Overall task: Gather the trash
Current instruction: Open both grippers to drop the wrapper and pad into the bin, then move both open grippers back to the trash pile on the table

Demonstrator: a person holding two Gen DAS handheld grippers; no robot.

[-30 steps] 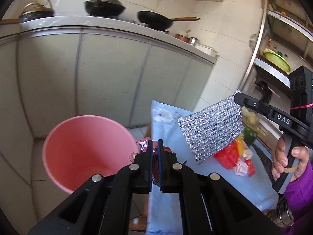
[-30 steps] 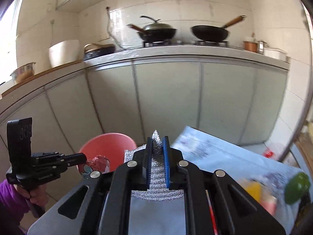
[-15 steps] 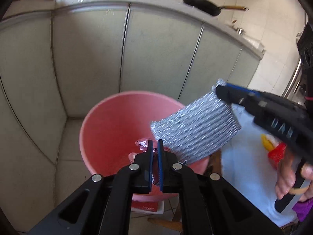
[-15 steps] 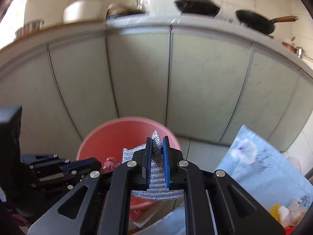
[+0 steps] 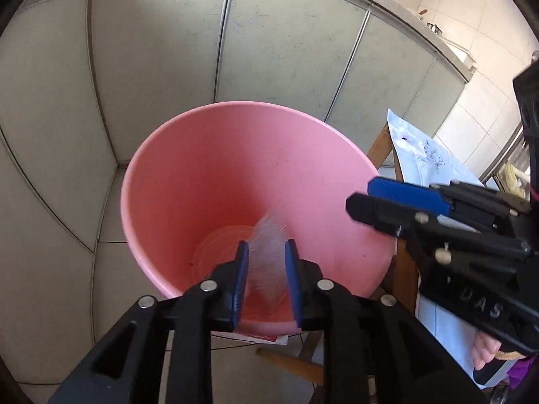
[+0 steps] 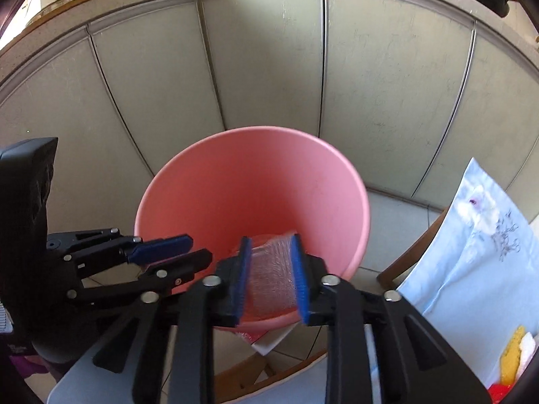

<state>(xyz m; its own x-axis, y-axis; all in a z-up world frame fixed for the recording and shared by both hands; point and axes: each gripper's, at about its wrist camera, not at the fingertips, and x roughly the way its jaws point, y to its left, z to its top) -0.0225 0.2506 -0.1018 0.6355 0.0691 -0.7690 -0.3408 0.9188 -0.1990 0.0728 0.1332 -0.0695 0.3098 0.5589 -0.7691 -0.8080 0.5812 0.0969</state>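
Grey cabinet doors back a pink bin [image 5: 188, 181] on the kitchen floor.
Both claws, left [image 5: 266, 262] and right [image 6: 271, 259], hang spread above its mouth; a blurred silver pad [image 6: 273, 269] shows between the fingers, inside the bin, its direction unclear.

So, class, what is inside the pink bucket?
A blurred silvery foil piece is inside the pink bucket, above its bare base. The left tool and right tool cover part of the bottom.
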